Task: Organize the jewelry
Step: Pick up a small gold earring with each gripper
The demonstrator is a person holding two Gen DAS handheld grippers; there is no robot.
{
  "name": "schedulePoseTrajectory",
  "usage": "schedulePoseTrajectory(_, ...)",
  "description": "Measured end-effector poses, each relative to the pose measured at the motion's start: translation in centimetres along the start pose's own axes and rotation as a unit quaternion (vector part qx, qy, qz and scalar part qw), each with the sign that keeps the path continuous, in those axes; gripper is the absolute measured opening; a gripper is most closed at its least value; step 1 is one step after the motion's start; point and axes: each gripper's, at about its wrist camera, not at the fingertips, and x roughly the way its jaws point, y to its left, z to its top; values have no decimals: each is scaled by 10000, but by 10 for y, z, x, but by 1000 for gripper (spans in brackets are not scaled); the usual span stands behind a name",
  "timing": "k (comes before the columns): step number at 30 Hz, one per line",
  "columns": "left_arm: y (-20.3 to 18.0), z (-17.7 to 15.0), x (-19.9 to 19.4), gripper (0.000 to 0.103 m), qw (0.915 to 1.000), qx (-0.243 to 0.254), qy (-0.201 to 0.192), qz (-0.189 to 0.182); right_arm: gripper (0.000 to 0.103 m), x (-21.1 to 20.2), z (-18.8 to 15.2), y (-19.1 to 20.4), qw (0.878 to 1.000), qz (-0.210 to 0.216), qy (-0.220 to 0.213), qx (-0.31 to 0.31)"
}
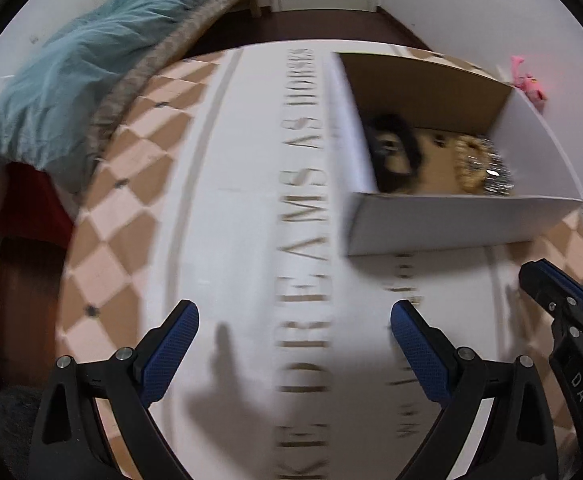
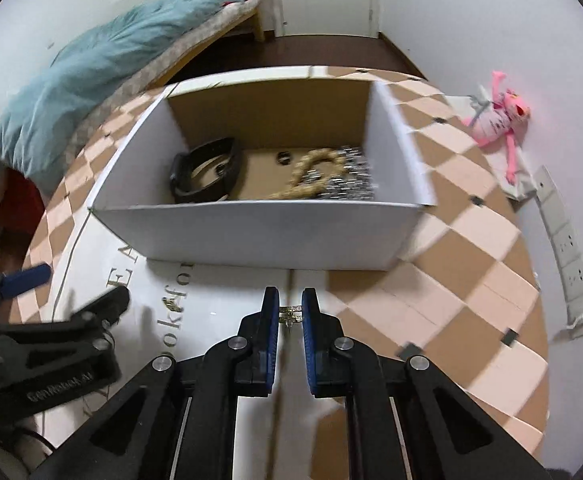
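Note:
A white cardboard box (image 2: 259, 236) with a brown inside stands on the table; it also shows in the left wrist view (image 1: 451, 224). In it lie a black band (image 2: 207, 176), a beige bead bracelet (image 2: 311, 176) and silver jewelry (image 2: 351, 184). My right gripper (image 2: 290, 314) is shut on a small gold and silver jewelry piece (image 2: 290, 312), held just in front of the box's near wall. My left gripper (image 1: 291, 332) is open and empty over the white lettered cloth, left of the box. It shows at the left of the right wrist view (image 2: 51, 292).
The table (image 2: 471, 280) has a checked tan and pink cloth with a white lettered middle. A pink plush toy (image 2: 499, 120) lies at the far right by the wall. A bed with a teal blanket (image 2: 91, 80) stands behind on the left. Wall sockets (image 2: 567, 248) are at right.

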Motion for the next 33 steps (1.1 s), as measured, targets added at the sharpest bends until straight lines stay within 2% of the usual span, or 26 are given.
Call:
schedulePoseTrajectory(5,-26,-2,2,97,9997,151,-112,-150,12,-10,-6,-26,9995,-139,-29,294)
schedulePoseTrajectory(7,-35,-3,1,86,9994,259,-175,-138,12,-11,-10,-33,9991,-175,-9,384)
schedulePoseTrajectory(9,-40,-4,4,65,9993,321,-155,-131,11,-12,-14,-40,9987,-200,11,464)
schedulePoseTrajectory(11,-41,-5,4,55,9992,311,-178,-195,11,-12,-17,-45,9983,-211,22,537)
schedulePoseTrajectory(14,-42,-3,3,30,9988,340,-257,-225,11,-12,-19,-49,9979,-205,29,607)
schedulePoseTrajectory(18,-44,-1,3,12,9983,388,-287,-324,11,-13,-18,-49,9980,-198,-1,609)
schedulePoseTrajectory(21,-45,-1,3,6,9980,408,-320,-371,11,-15,-16,-48,9980,-184,-26,609)
schedulePoseTrajectory(27,-45,-4,-4,6,9972,397,-339,-536,11,-24,-15,-49,9978,-155,-85,640)
schedulePoseTrajectory(33,-41,5,-41,6,9940,303,-510,-920,11,-49,-3,-49,9972,53,-293,692)
